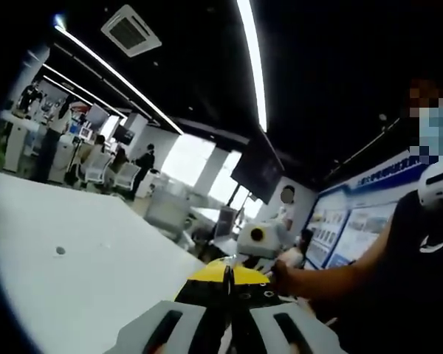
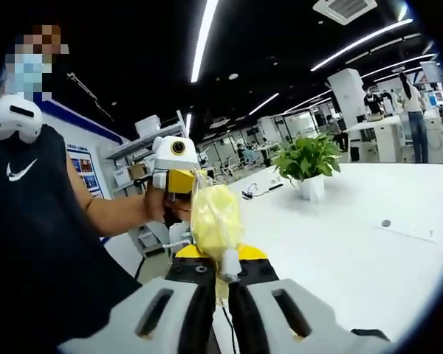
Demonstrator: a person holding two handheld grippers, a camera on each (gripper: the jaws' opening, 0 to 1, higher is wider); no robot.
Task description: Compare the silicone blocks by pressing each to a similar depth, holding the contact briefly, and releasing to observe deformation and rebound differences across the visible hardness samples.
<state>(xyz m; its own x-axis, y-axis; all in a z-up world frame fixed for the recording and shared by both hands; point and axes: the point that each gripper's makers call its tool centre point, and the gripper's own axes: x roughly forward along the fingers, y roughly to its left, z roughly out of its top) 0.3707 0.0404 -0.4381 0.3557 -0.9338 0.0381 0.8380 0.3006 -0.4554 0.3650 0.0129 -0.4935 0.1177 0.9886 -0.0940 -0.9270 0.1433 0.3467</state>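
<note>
Right claw (image 2: 227, 295): clamped on the neck of a yellow bag (image 2: 215, 214), which hangs up in the air, apparently lifted clear of the white counter (image 2: 340, 243).
Left claw (image 1: 227, 295): jaws together, nothing visible between them.
Silicone blocks: possibly inside the bag; cannot tell.
Potted plant (image 2: 307, 164): well behind, on the counter.

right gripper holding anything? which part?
Yes: the right gripper is shut on a clear bag with a yellow block inside, pinched at the bag's lower end. The rest sticks out beyond the jaws.
</note>
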